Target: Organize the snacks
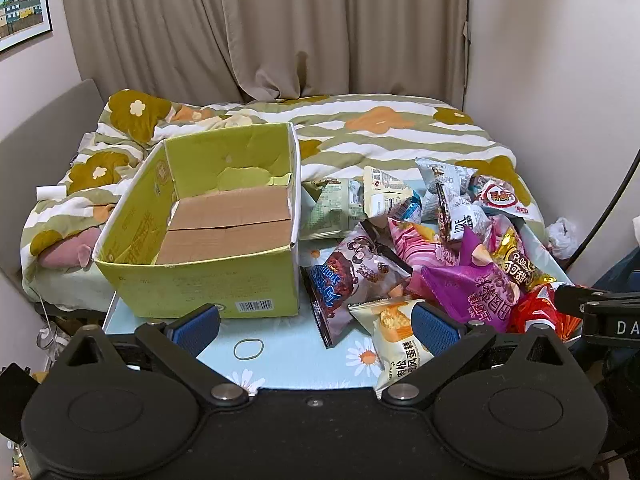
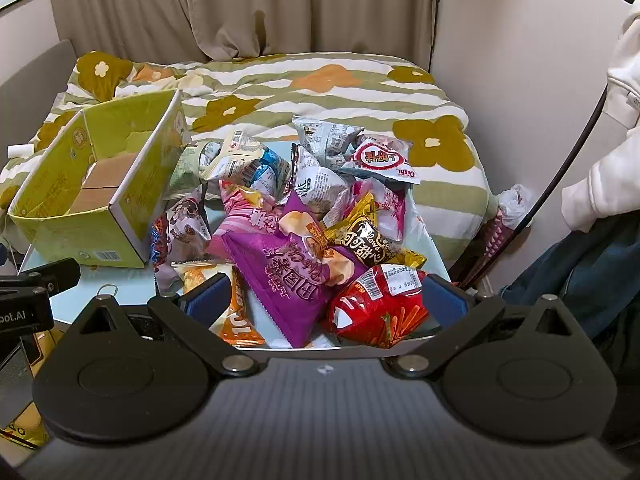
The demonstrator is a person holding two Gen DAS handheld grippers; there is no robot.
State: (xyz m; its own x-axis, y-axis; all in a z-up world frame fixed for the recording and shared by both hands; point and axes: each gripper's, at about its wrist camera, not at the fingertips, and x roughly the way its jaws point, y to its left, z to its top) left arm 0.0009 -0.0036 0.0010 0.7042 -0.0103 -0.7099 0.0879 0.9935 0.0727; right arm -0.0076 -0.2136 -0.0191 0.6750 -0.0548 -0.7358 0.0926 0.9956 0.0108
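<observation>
Here, snacks [image 2: 304, 236] between open jaws

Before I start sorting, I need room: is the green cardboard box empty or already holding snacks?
Empty. The green cardboard box stands upright and open-topped, its bare brown bottom flaps showing; the snack packets lie piled beside it.

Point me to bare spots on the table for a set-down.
Free: near strip in front of the green box, around the rubber band, left of the snack pile. The box floor is bare. Crowded: the table's whole right half.
</observation>
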